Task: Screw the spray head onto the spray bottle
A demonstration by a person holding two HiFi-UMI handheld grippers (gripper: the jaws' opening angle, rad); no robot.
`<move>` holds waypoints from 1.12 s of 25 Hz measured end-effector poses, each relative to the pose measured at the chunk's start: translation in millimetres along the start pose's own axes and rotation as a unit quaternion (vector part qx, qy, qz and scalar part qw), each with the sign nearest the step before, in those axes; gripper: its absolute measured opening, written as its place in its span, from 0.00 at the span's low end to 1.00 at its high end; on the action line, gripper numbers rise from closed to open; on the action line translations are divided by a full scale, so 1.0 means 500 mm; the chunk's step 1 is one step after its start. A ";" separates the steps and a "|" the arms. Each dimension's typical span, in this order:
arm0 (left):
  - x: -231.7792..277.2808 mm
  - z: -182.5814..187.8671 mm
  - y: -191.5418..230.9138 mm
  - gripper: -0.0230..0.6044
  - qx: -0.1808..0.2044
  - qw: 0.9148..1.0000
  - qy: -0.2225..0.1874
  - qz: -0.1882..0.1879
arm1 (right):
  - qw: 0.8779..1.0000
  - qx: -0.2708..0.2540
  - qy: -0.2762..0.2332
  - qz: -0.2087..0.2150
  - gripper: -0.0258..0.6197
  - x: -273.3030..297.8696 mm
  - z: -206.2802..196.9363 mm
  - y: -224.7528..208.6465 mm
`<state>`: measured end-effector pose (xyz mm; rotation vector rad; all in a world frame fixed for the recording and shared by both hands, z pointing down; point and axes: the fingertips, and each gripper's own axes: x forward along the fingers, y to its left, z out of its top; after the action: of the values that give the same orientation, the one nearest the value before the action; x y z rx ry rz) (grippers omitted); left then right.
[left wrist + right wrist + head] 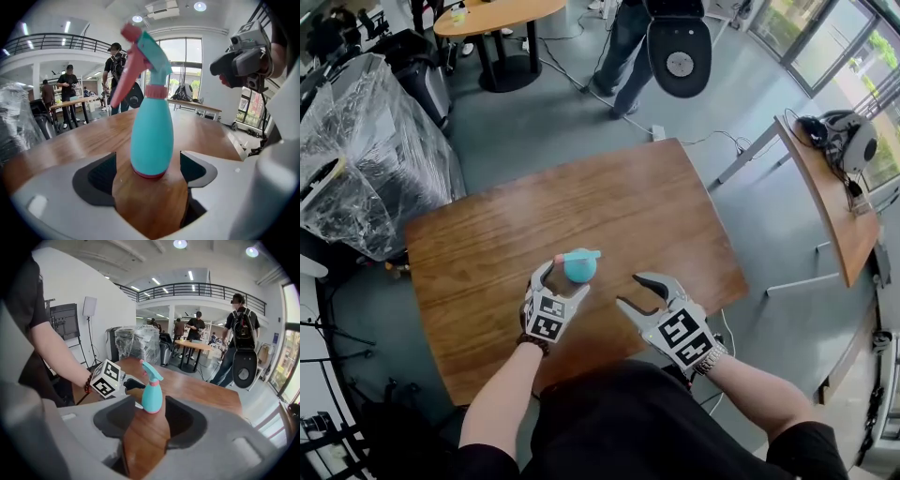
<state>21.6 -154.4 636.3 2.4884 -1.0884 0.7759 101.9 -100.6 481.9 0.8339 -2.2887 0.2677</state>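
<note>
A teal spray bottle (579, 268) stands upright on the wooden table (478, 272), with its teal and pink spray head (143, 58) sitting on the neck. My left gripper (564, 279) is open around the base of the bottle (151, 140). In the left gripper view a gap shows on each side, so neither pad touches it. My right gripper (630, 291) is open and empty, a short way right of the bottle and pointing toward it. In the right gripper view the bottle (151, 398) stands beyond the jaw tips, and the left gripper's marker cube (107, 379) shows to its left.
A plastic-wrapped bundle (366, 159) stands off the table's left side. A round table (492, 14) and a standing person (623, 56) are beyond the far edge. A narrow desk (830, 202) with a headset is to the right. Cables lie on the floor.
</note>
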 end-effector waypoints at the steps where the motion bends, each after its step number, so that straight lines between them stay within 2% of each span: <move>1: -0.020 0.006 -0.005 0.73 0.000 1.000 -0.004 0.000 | 1.000 0.000 -0.008 0.000 0.32 0.003 0.005 0.005; 5: -0.102 0.030 -0.038 0.57 0.006 1.000 -0.029 -0.008 | 0.999 0.007 -0.043 -0.004 0.19 0.020 0.033 0.031; 9: -0.182 0.094 -0.065 0.38 -0.022 0.997 -0.068 -0.013 | 0.998 0.018 -0.065 -0.002 0.04 0.040 0.051 0.057; 13: -0.229 0.146 -0.071 0.20 -0.030 0.994 -0.101 -0.013 | 0.997 0.025 -0.076 0.008 0.03 0.066 0.064 0.082; 16: -0.244 0.160 -0.076 0.07 -0.034 0.994 -0.103 -0.016 | 0.996 0.022 -0.081 0.018 0.03 0.078 0.071 0.105; 21: -0.249 0.164 -0.083 0.06 -0.058 0.993 -0.097 -0.035 | 0.995 0.029 -0.097 0.020 0.03 0.081 0.088 0.115; 28: -0.247 0.178 -0.089 0.06 -0.056 0.992 -0.100 -0.044 | 0.994 0.039 -0.101 0.018 0.03 0.081 0.085 0.115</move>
<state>16.7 -96.4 488.7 2.5394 -1.0475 0.4349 20.3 -92.8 478.7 0.8954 -2.4973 0.3021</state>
